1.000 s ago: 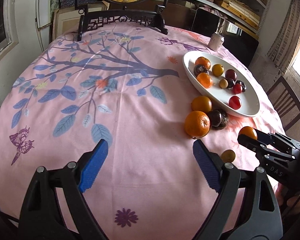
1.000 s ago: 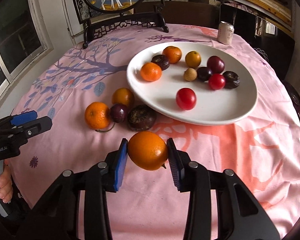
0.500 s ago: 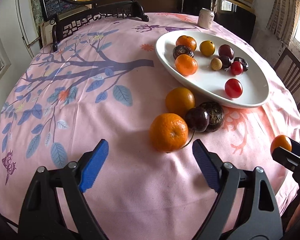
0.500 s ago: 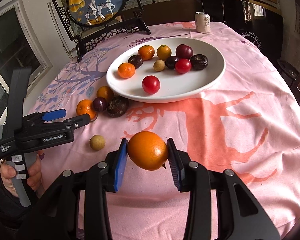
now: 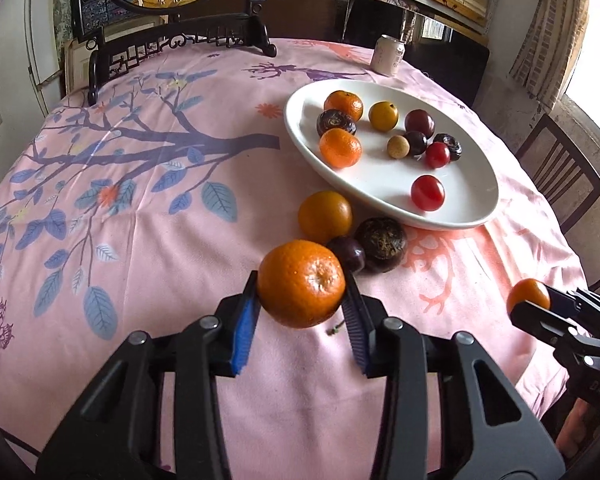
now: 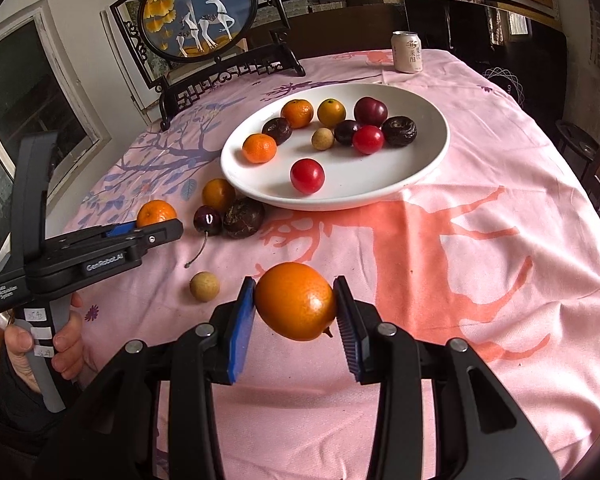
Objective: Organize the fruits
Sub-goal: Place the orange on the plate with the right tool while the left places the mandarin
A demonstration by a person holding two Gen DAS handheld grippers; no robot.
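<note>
Having closed since before, left gripper (image 5: 302, 316) clamps mandarin (image 5: 301, 283).

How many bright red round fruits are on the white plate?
2. One red fruit sits alone near the plate's front edge. The other red fruit is farther back, touching the dark fruits. Nothing seems hidden behind them.

White lettering reading "GenRobot.AI" runs along the black side of the left gripper (image 6: 156, 232), seen from the right wrist view. Behind that lettering, toward the handle end of the same body, small white print reads "Data Acquisition System". White stickers on its grey handle carry handwriting too small to read. A pale drink can (image 6: 407, 52) bears dark Chinese characters, too small to make out with certainty.
</note>
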